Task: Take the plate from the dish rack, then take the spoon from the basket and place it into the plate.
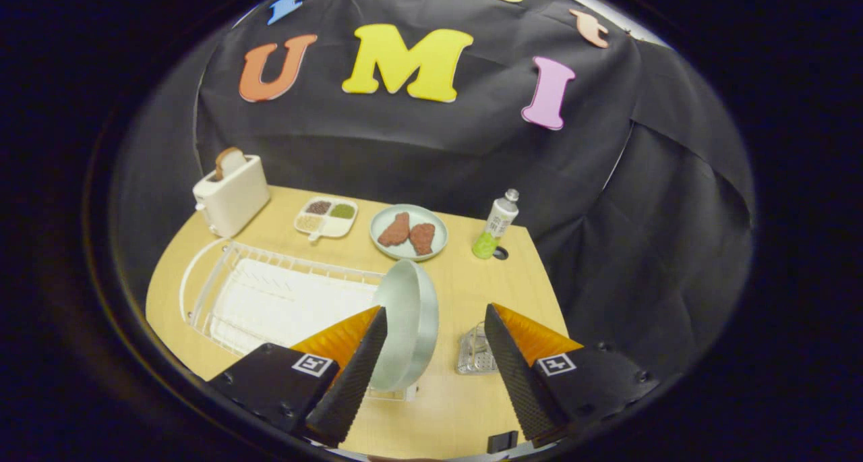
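At the near end of the dish rack (pixel 270 300), the plate (pixel 408 324) stands on edge, tilted, its concave face turned toward the right finger. Hand-held gripper (pixel 435 344) is spread wide: left finger looks to sit against or just in front of the plate's back face, right finger well clear to the right of the plate. No clamp yet, so nothing is held.

Step in hand, as I read it: first one, taking the plate off the dish rack. Plate looks still seated at the rack's end, though its lower rim is hidden behind the left finger, so I can't tell if it has lifted.

Next move calls for: shift so the plate's rim sits between both fingers, close on the rim, lift clear of the rack wires, lay the plate flat on bare worktop (pixel 472 273) right of the rack. A thin edge-on plate may slip or rotate in the grip, so bite deep.

Basket (pixel 476 351) is a small clear one right of the rack, just past the plate, partly hidden by the right finger. Spoon inside it: can't make it out.

Beyond the rack, none of it in play: toaster (pixel 232 192) with a bread slice, divided tray (pixel 325 217), second plate with meat pieces (pixel 408 232), bottle (pixel 495 224).
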The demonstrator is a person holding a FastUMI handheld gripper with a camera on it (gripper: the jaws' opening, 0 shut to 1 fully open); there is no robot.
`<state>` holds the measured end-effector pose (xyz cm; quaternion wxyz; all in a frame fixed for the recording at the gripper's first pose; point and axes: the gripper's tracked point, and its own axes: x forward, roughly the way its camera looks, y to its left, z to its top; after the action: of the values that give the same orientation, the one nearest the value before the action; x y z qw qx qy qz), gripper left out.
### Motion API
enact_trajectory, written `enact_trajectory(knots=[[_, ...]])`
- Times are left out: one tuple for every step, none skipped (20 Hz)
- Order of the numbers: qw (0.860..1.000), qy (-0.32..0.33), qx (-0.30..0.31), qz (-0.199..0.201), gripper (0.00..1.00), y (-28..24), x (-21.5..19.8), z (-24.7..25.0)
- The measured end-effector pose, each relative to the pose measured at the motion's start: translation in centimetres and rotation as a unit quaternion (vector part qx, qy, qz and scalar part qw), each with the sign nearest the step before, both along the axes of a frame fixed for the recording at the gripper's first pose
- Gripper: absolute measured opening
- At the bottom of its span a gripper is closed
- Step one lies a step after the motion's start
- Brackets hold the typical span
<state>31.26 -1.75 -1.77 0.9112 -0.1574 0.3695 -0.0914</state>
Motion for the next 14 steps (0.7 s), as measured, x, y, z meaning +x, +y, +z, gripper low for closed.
enact_trajectory(knots=[[1.0,0.02,-0.014,-0.015,0.92,-0.4,0.5,-0.7],[0.999,0.035,-0.025,-0.031,0.85,-0.6,1.1,-1.0],[0.998,0.042,-0.034,-0.04,0.79,-0.5,1.6,-1.3],[0.997,0.044,-0.049,-0.046,0.73,-0.5,2.3,-1.2],[0.996,0.045,-0.059,-0.052,0.71,-0.4,2.9,-1.4],[0.993,0.048,-0.08,-0.067,0.61,-0.8,3.2,-1.4],[0.992,0.055,-0.085,-0.08,0.52,-0.9,3.3,-1.5],[0.989,0.065,-0.096,-0.088,0.42,-0.7,3.5,-1.8],[0.988,0.07,-0.103,-0.096,0.36,-0.4,3.8,-1.7],[0.986,0.072,-0.11,-0.105,0.31,-0.4,4.0,-1.7],[0.983,0.078,-0.118,-0.117,0.29,-0.6,4.0,-1.8],[0.981,0.087,-0.12,-0.127,0.27,-0.5,3.9,-2.2],[0.978,0.093,-0.126,-0.136,0.25,-0.6,3.8,-2.3],[0.977,0.095,-0.128,-0.14,0.2,-0.5,3.8,-2.4]])
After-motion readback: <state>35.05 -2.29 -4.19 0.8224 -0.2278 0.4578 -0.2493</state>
